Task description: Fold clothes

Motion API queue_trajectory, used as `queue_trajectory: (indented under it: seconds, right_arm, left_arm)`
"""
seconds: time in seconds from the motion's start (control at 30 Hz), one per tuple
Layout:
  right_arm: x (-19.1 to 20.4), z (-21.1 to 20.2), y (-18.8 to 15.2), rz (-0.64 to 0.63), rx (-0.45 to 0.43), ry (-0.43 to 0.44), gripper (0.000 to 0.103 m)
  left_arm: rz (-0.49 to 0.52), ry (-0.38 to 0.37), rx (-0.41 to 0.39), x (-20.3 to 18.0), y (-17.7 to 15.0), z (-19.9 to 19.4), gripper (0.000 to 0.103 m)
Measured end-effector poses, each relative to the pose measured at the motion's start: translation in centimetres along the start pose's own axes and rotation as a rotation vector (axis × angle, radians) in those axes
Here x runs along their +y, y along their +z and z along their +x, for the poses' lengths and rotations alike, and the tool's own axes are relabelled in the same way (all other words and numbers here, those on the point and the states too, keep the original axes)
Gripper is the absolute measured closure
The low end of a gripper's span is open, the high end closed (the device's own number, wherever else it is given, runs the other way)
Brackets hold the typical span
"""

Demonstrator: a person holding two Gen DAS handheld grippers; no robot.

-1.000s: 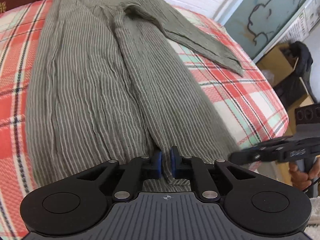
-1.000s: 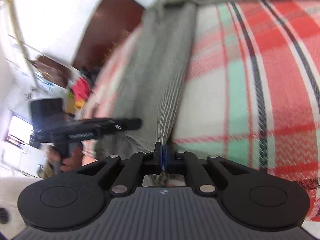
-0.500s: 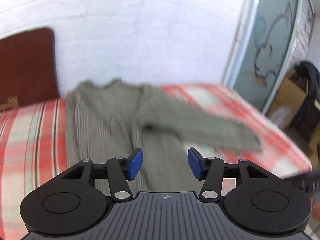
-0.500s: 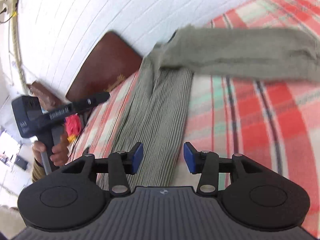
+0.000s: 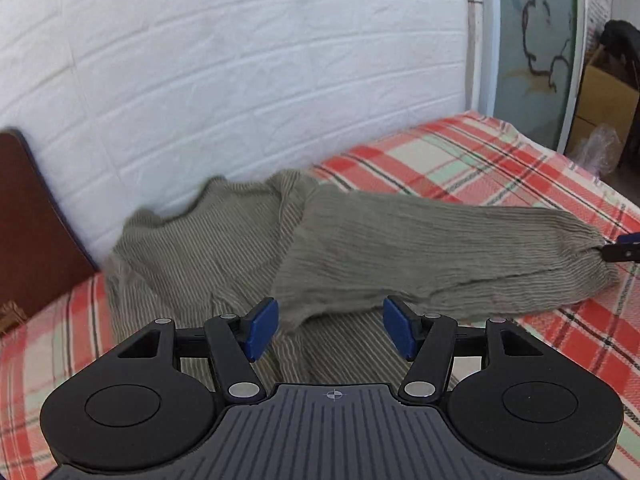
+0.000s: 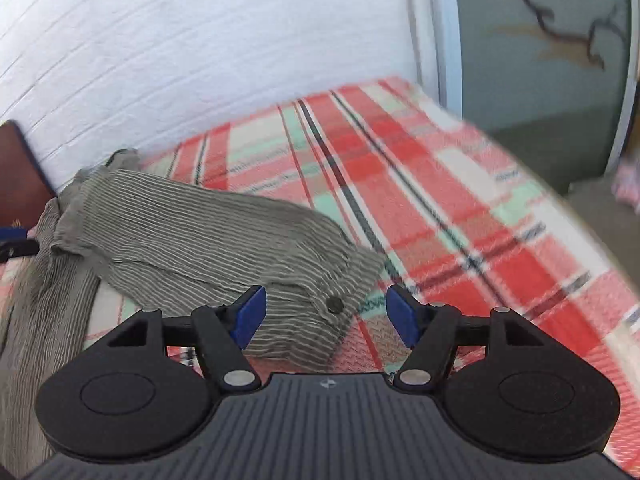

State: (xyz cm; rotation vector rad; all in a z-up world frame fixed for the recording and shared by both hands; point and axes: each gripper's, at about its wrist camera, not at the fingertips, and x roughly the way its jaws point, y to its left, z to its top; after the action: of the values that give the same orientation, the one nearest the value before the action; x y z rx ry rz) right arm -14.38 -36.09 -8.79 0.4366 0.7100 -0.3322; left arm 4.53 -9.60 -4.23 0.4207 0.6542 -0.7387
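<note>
An olive-green striped garment (image 5: pixel 224 248) lies on the plaid bed cover (image 5: pixel 460 160), its collar near the wall and one sleeve (image 5: pixel 440 248) stretched out to the right. My left gripper (image 5: pixel 330 330) is open and empty, just above the garment where the sleeve meets the body. My right gripper (image 6: pixel 326 316) is open and empty over the sleeve cuff (image 6: pixel 312 292), which has a small dark button. The right gripper's tips (image 5: pixel 624 248) show at the cuff end in the left wrist view.
A white brick wall (image 5: pixel 240 60) runs behind the bed. A dark brown headboard (image 5: pixel 28 240) stands at the left. A teal panel (image 5: pixel 532 40) and a cardboard box (image 5: pixel 608 92) stand past the bed's right edge (image 5: pixel 592 176).
Both grippers were shut at the garment's near hem, then opened and let go. Both moved up the bed: the left toward the shoulder, the right to the sleeve cuff.
</note>
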Motion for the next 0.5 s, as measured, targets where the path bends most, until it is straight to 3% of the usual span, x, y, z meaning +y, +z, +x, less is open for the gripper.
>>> queue_trajectory:
  seconds: [0.07, 0.1, 0.13, 0.23, 0.37, 0.5]
  right_arm:
    - [-0.2, 1.1, 0.1, 0.026, 0.018, 0.025, 0.035]
    - [0.1, 1.3, 0.3, 0.026, 0.017, 0.037, 0.066]
    - [0.3, 1.4, 0.4, 0.034, 0.017, 0.057, 0.084]
    - [2.1, 0.4, 1.2, 0.138, 0.012, 0.317, 0.084]
    - [9.1, -0.9, 2.2, 0.086, 0.003, 0.652, 0.084]
    - [16.9, -0.8, 1.6, -0.035, 0.054, 0.879, 0.084]
  left_arm:
    - [-0.014, 0.009, 0.007, 0.7, 0.0, -0.1, 0.029]
    - [-0.029, 0.014, 0.005, 1.3, 0.2, -0.4, 0.029]
    - [-0.047, 0.015, 0.003, 1.9, 0.5, -0.7, 0.028]
    - [-0.123, 0.009, -0.014, 4.3, 2.3, -1.7, 0.027]
    - [-0.180, 0.033, -0.022, 6.8, 6.4, -2.1, 0.023]
    - [-0.184, -0.013, 0.072, 7.4, 10.5, 0.7, 0.022]
